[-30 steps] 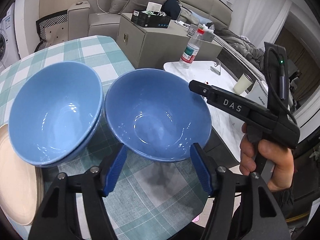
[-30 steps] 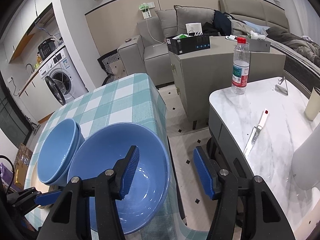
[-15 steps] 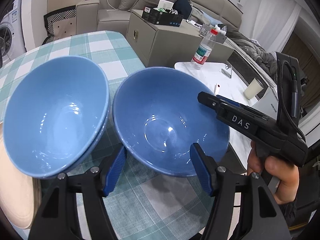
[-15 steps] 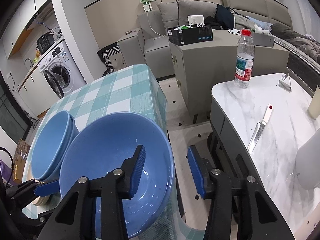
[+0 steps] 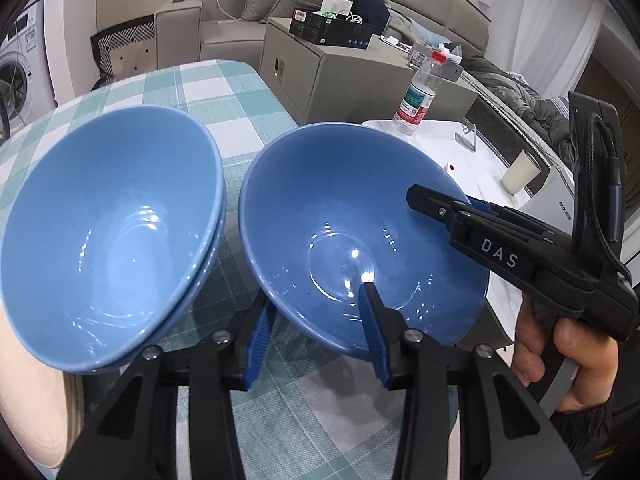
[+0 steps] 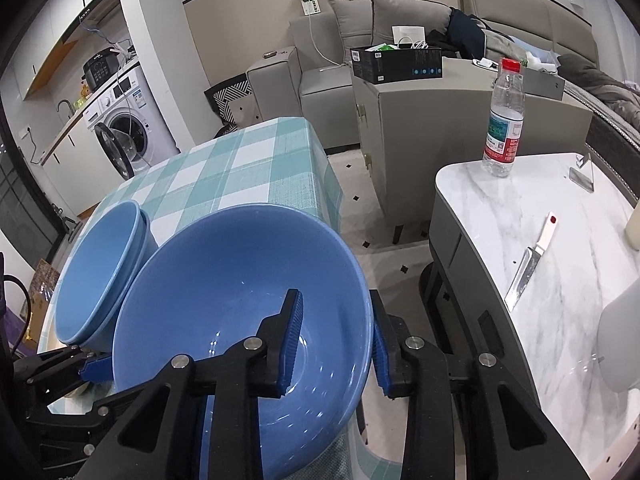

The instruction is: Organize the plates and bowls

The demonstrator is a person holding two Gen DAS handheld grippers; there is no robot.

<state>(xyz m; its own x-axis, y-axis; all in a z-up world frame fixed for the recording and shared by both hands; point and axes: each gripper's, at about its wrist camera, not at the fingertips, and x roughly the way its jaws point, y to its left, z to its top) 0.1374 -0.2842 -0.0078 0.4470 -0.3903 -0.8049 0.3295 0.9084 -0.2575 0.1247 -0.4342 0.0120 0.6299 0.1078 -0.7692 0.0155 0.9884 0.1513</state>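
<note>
A single blue bowl [image 5: 352,216] sits near the right edge of the checked tablecloth [image 5: 208,92]. My left gripper [image 5: 316,332] straddles its near rim, one finger inside and one outside. My right gripper [image 6: 334,340] straddles its right rim [image 6: 360,280] the same way; its body also shows in the left wrist view [image 5: 500,248]. Whether either pair of pads presses the rim I cannot tell. A stack of two blue bowls [image 5: 108,232] stands just left of it, also seen in the right wrist view [image 6: 96,276]. A cream plate [image 5: 32,392] lies under the stack's left side.
The table's right edge drops to a tiled floor [image 6: 360,200]. Beyond the gap stands a marble-top table [image 6: 560,248] with a water bottle [image 6: 504,120], a knife [image 6: 532,260] and a cup [image 5: 520,172]. A grey cabinet [image 5: 340,76] and sofa are behind.
Both grippers have moved in onto the single bowl's rim and narrowed around it. The left gripper's right finger has gone from outside the bowl to inside it.
</note>
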